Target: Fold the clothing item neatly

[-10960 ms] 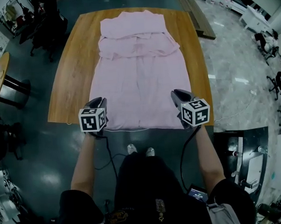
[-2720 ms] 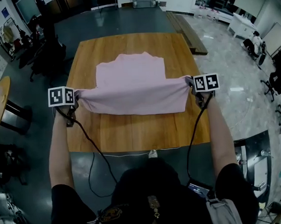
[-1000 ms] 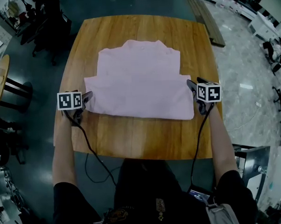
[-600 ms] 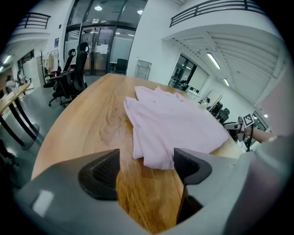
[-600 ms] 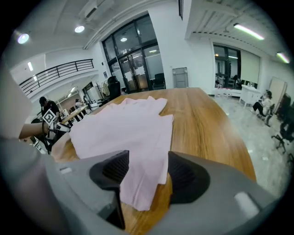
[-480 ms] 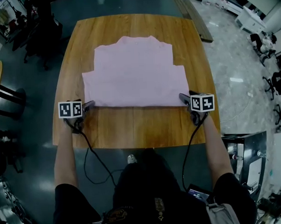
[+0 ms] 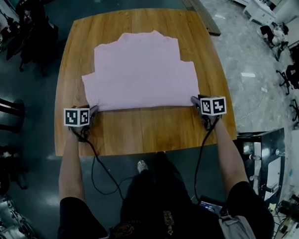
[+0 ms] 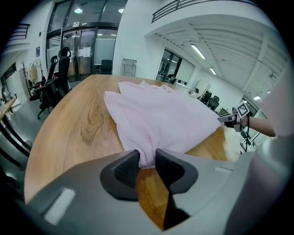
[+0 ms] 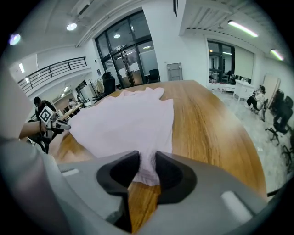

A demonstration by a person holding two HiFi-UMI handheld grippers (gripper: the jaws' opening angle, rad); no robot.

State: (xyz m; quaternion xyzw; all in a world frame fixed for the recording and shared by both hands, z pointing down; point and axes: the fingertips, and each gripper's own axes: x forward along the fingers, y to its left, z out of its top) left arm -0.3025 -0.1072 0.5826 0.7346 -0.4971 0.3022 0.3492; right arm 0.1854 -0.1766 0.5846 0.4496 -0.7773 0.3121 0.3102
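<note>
Now | soft pink garment (image 7: 140, 72), stepped fold, grained wooden table (image 7: 140, 134) | left gripper (image 7: 93, 111), right gripper (image 7: 194, 101): fingers just closing, pinching corners

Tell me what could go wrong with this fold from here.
1. The left gripper and right gripper have just been closing on the near corners of the pink garment. Each pinches only a small bunched tip, which might slip when lifted.
2. The folded layers could separate if a jaw caught only the top one.

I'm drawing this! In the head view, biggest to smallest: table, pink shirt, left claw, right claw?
Biggest: table. Next: pink shirt. Smallest: left claw and right claw, alike; both just closed on shirt corners.
</note>
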